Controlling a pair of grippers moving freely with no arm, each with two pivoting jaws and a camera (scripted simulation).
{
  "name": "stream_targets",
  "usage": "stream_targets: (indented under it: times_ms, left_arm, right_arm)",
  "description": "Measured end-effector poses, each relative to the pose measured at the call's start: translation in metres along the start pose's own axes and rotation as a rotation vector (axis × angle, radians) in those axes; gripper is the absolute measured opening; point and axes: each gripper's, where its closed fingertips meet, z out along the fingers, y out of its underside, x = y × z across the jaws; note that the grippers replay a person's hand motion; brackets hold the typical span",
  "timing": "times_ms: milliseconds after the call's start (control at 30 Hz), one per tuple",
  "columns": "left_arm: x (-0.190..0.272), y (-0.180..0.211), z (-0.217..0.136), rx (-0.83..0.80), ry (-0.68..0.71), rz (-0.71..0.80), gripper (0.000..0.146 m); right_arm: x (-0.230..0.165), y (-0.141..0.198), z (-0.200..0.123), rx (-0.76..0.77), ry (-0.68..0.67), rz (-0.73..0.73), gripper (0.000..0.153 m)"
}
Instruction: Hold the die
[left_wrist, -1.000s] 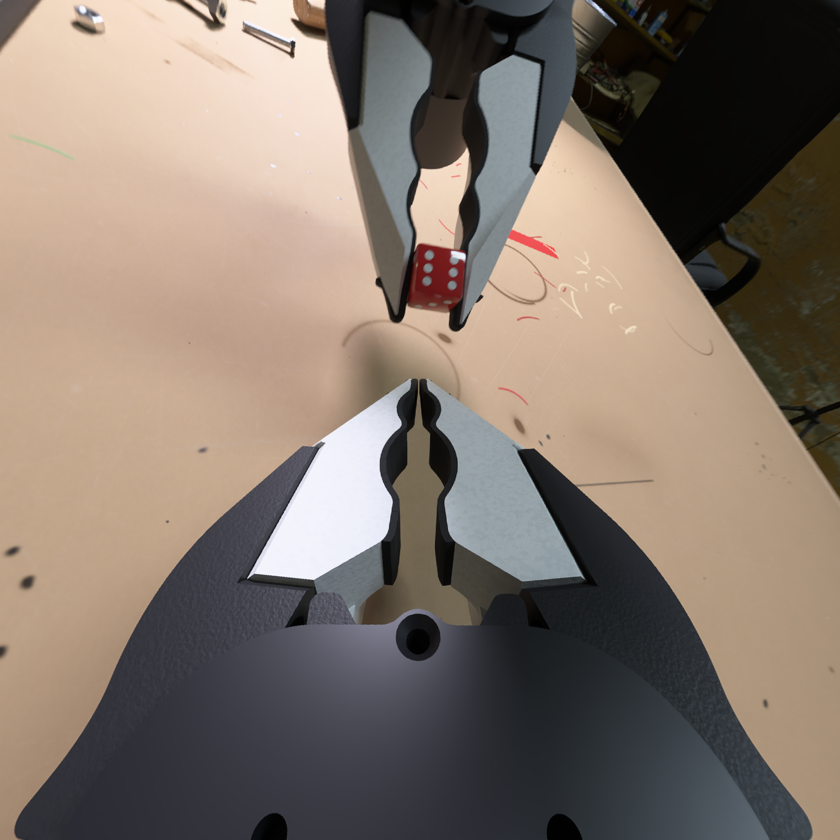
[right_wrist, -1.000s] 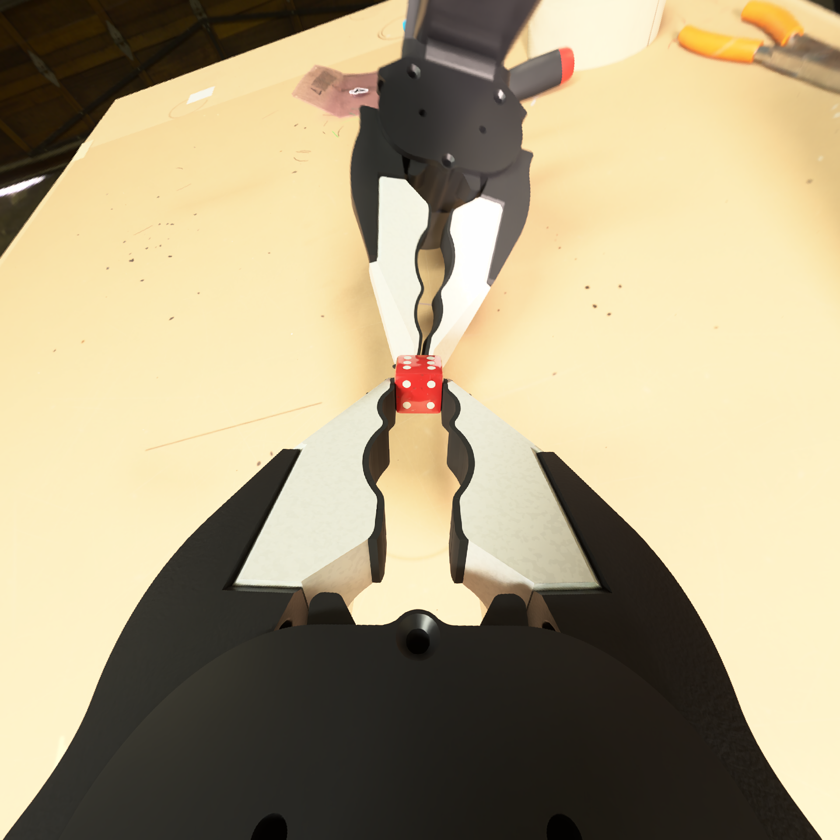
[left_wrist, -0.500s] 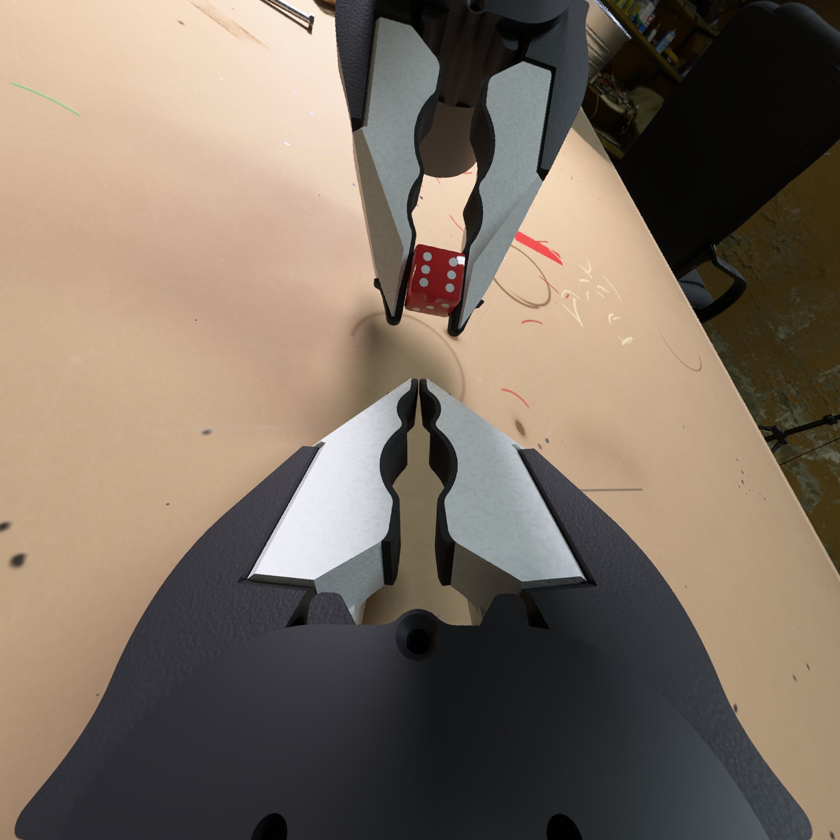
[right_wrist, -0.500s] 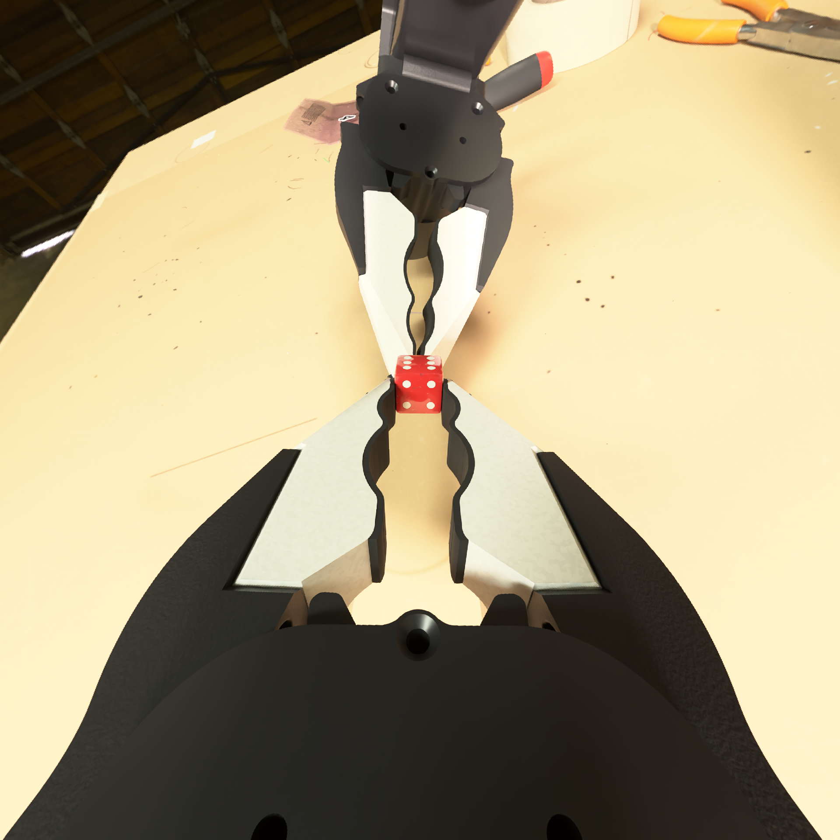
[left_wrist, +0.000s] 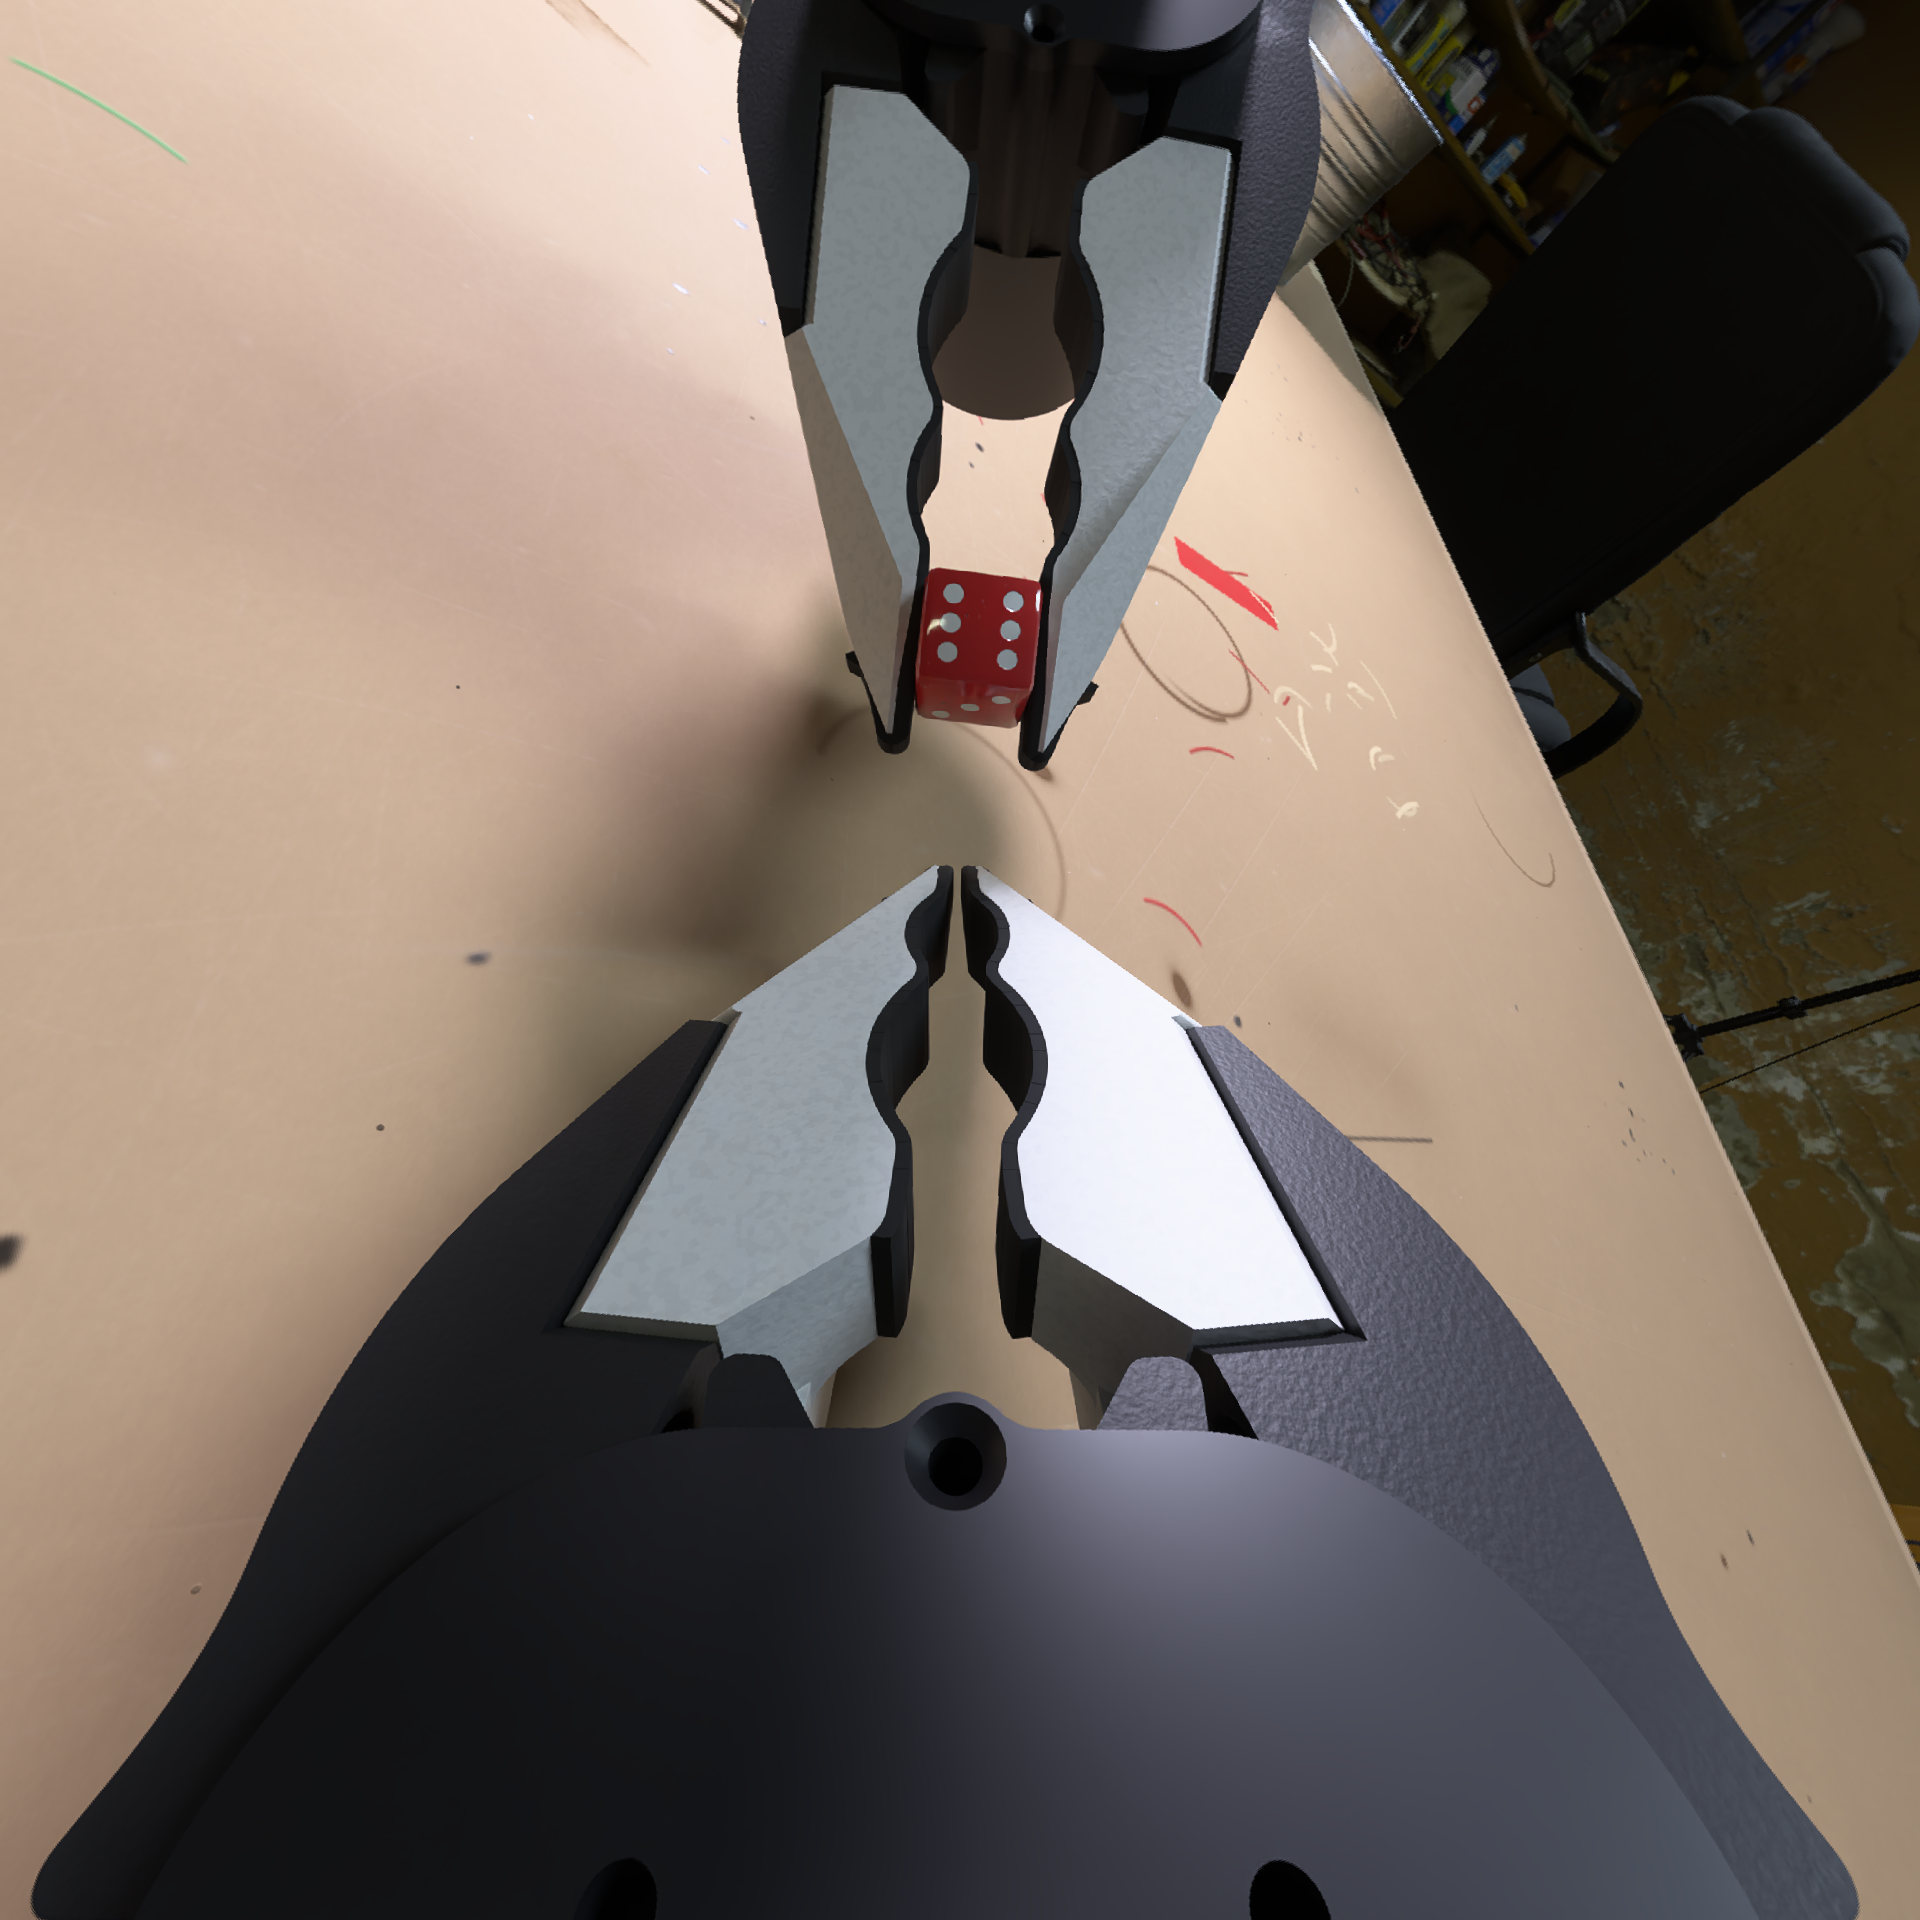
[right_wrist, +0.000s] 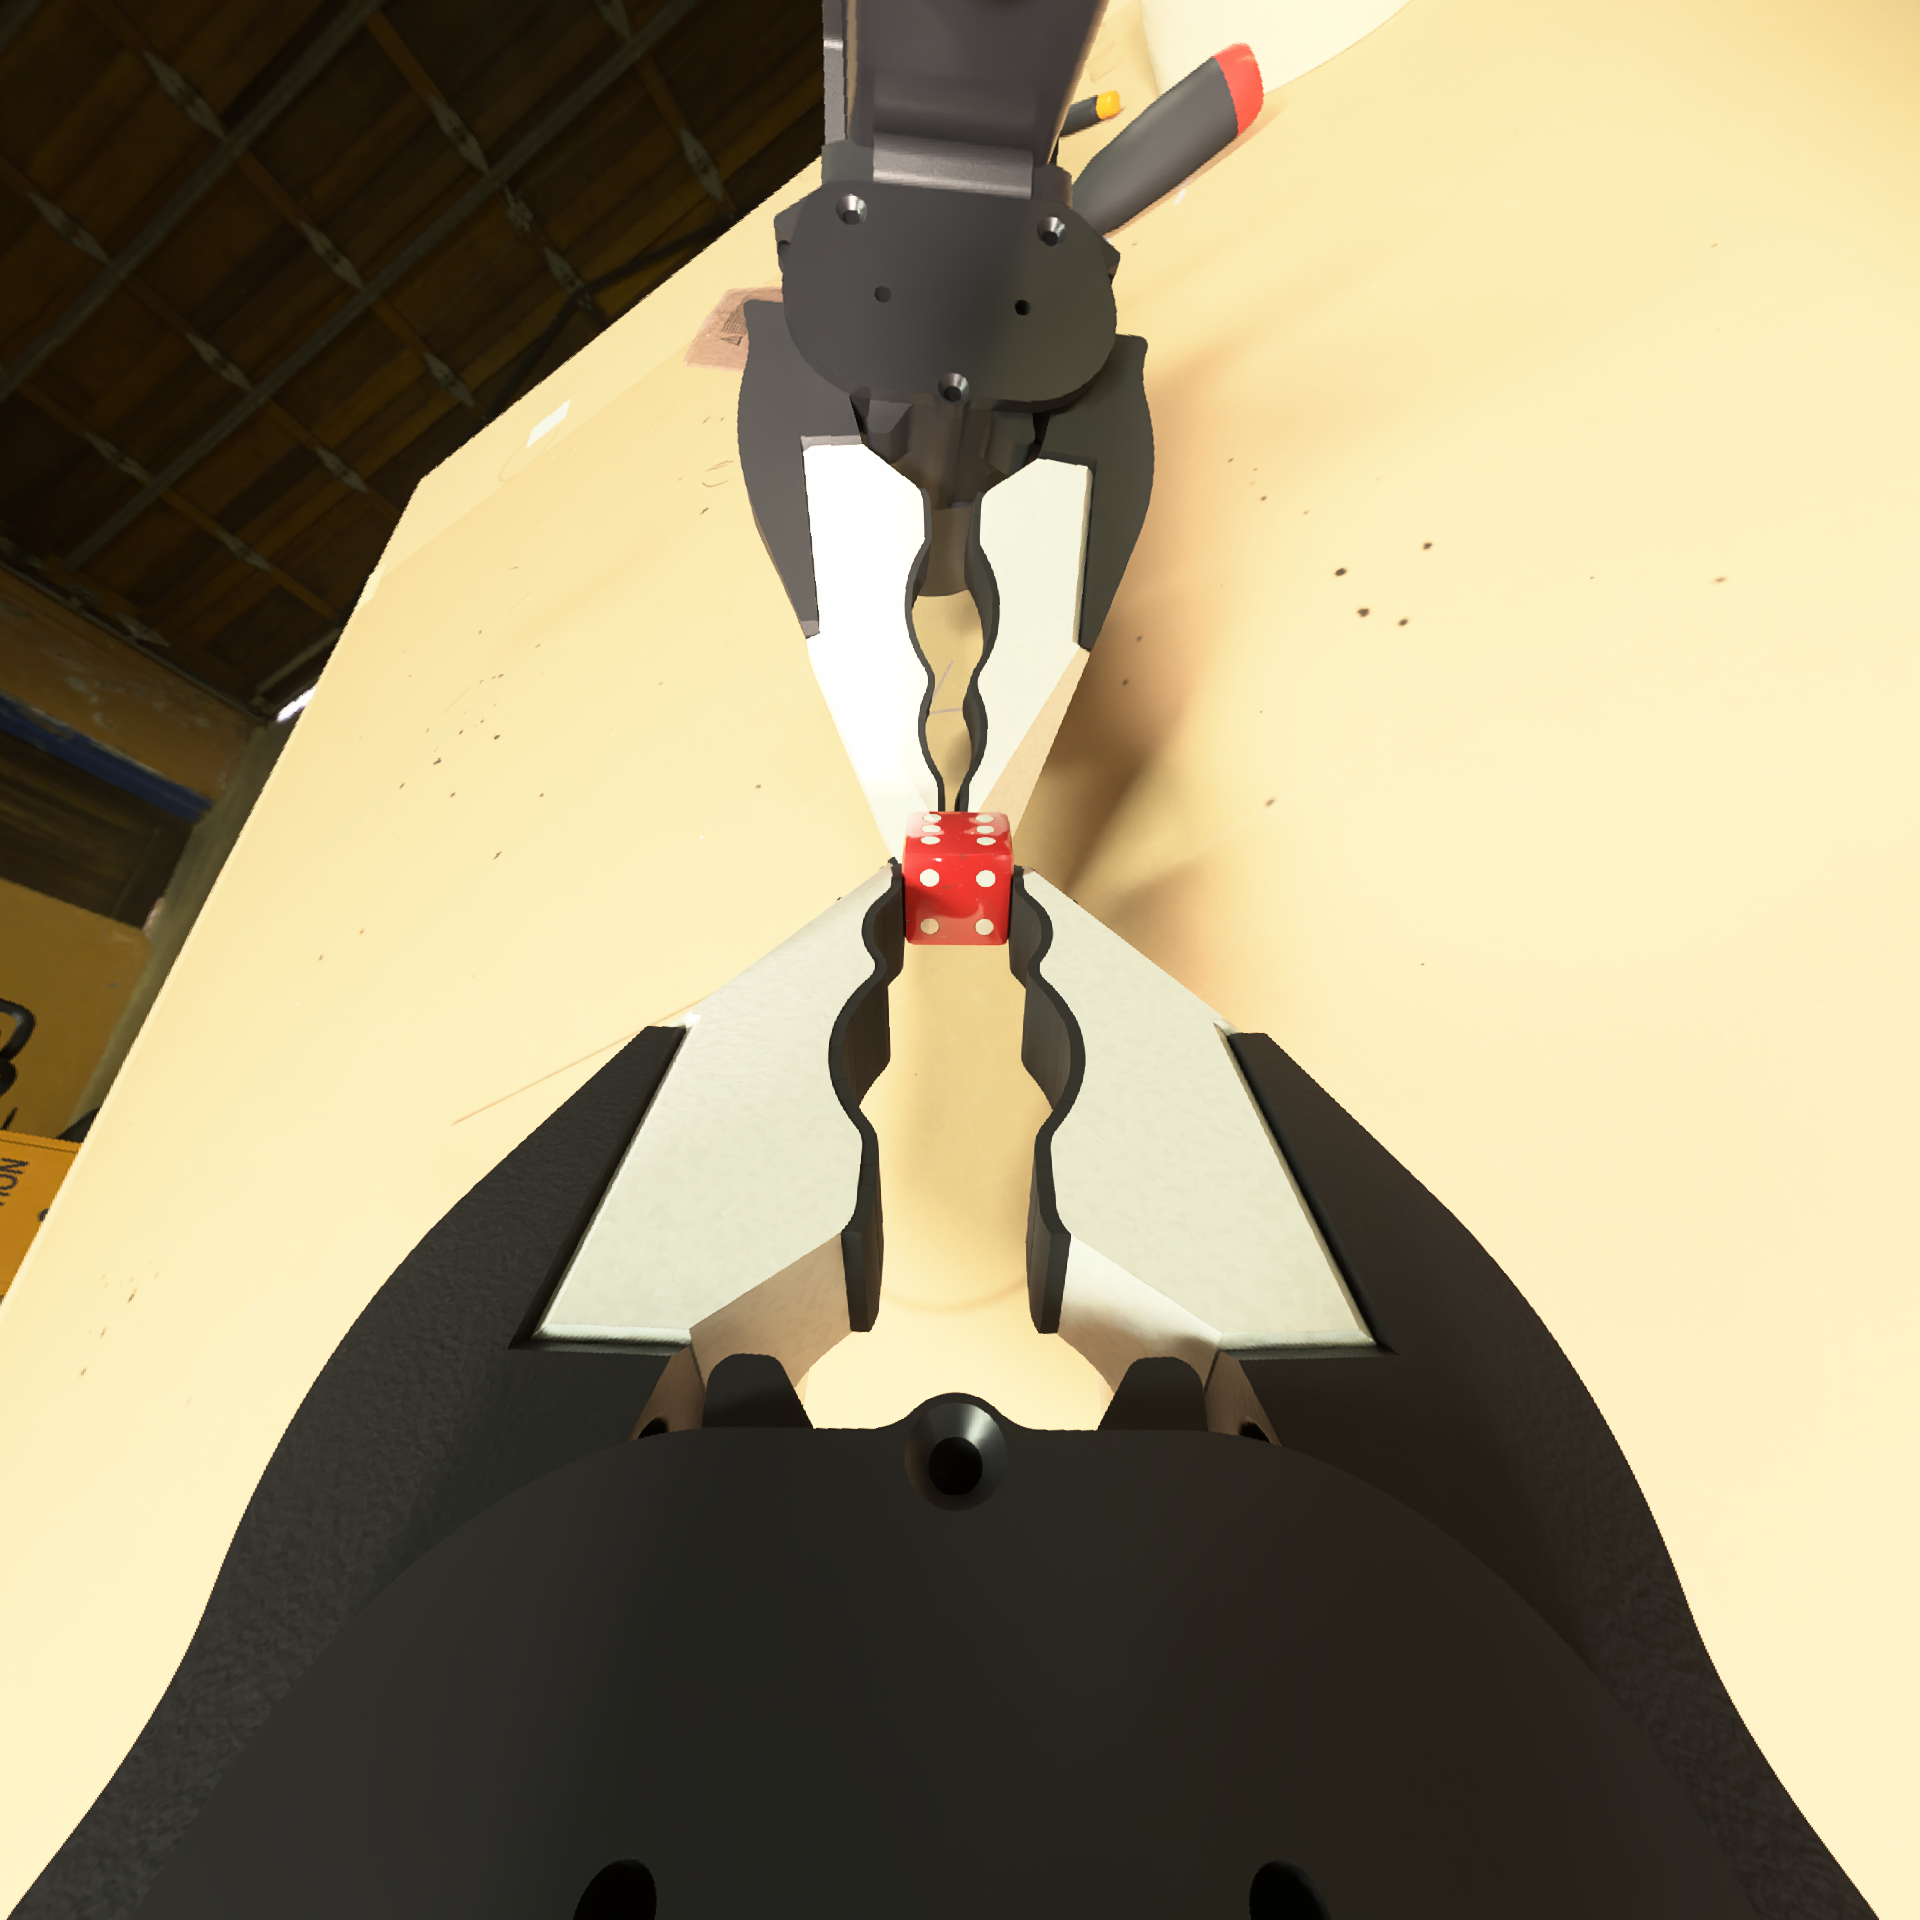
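A red die (right_wrist: 957, 879) with white pips is pinched between the tips of my right gripper (right_wrist: 957, 883), which is shut on it and holds it above the tan table (right_wrist: 1455, 831). In the left wrist view the same die (left_wrist: 977, 646) sits between the right gripper's fingertips (left_wrist: 966, 743), facing me. My left gripper (left_wrist: 956, 878) is shut and empty, its tips a short way in front of the die and apart from it. In the right wrist view the left gripper (right_wrist: 954, 805) points at the die from the far side.
A grey tool handle with a red end (right_wrist: 1164, 145) lies on the table behind the left gripper. A black office chair (left_wrist: 1683, 343) stands past the table's right edge (left_wrist: 1538, 790). Red and white scribbles (left_wrist: 1247, 644) mark the tabletop.
The right gripper has lifted and tilted with the die still in it, so the table has dropped away in its view. The left gripper stays shut and has come a little closer.
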Motion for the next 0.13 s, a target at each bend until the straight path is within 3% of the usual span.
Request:
stream_targets:
  times_ms: [133]
  left_arm:
    - [-0.0002,-0.0013,-0.0007,0.011,0.004,-0.004,0.002]
  right_arm:
    - [0.0,0.0003,-0.0002,0.008,-0.025,0.024,0.019]
